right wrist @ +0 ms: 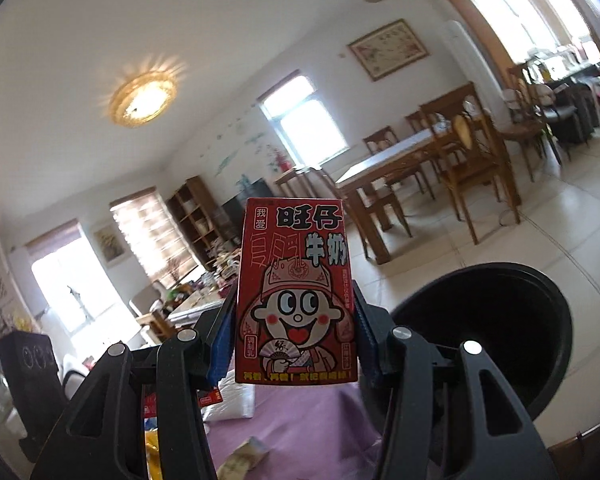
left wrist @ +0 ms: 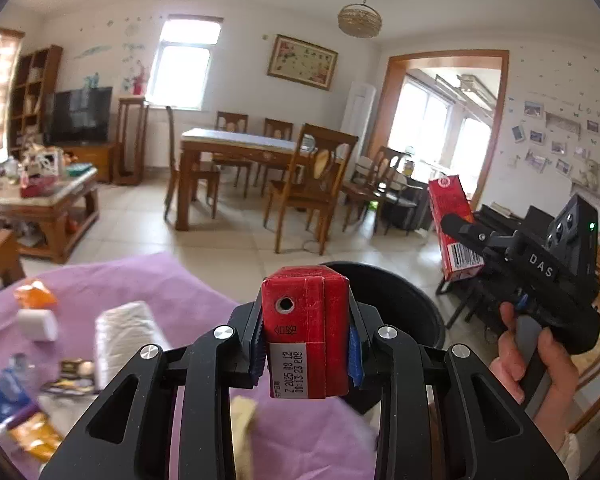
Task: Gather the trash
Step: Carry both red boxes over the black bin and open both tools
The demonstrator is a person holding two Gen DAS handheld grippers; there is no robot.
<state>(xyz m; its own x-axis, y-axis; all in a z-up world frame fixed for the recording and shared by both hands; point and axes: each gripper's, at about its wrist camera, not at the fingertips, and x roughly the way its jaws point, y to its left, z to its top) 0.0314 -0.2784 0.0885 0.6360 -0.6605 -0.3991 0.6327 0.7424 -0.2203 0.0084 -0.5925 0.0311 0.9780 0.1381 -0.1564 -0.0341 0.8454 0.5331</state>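
Observation:
My left gripper is shut on a small red milk carton, its straw-hole end facing the camera, held above the purple cloth just short of the black trash bin. My right gripper is shut on a taller red milk carton with a cartoon face, held upright. In the left wrist view that carton and the right gripper show at the right, a hand on the handle. The black bin opens just right of the right gripper.
Loose trash lies on the purple cloth: an orange wrapper, a white roll, a white tissue pack, a blue packet. Beyond are a wooden dining table with chairs, a cluttered coffee table and tiled floor.

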